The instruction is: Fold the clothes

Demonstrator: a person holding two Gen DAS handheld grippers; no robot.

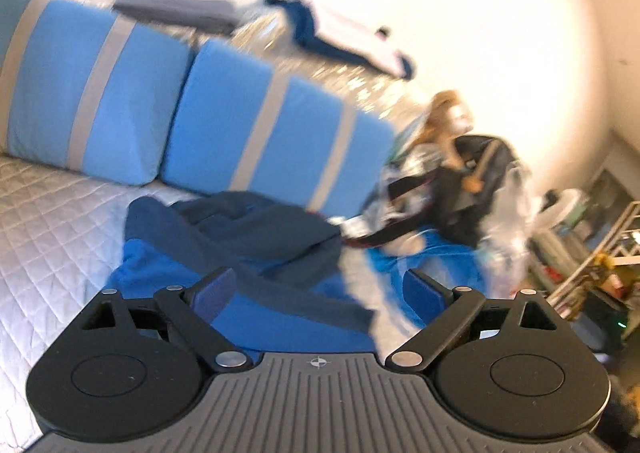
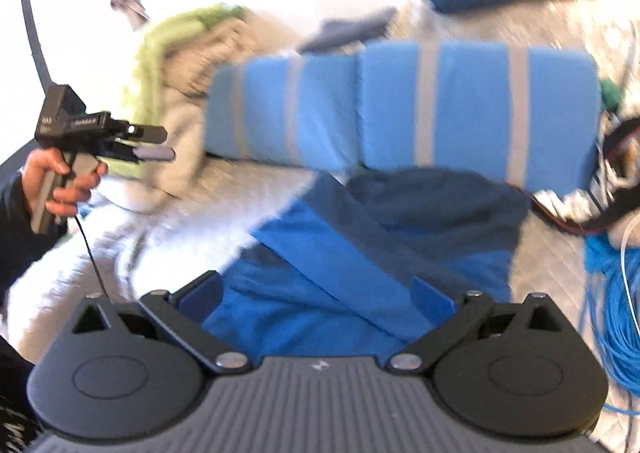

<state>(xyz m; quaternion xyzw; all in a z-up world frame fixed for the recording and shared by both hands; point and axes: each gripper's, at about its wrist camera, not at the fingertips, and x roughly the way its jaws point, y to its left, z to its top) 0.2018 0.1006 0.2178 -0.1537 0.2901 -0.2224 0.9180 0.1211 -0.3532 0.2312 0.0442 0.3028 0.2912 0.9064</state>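
Black handheld grippers, blue pads

Left gripper [image 1: 318,293] and right gripper [image 2: 316,293]: ribbed grey bodies, silver screws; dark sleeve [image 2: 12,221] at nine o'clock.

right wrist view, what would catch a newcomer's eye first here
Two bright blue pillows with grey stripes stand along the back of the white quilt. In front of them lies a rumpled blue garment, right ahead of the open right gripper. At far left, a hand holds the left gripper.

A two-tone blue garment [image 2: 360,253] is lying crumpled on the quilt, its navy part bunching toward the pillows.
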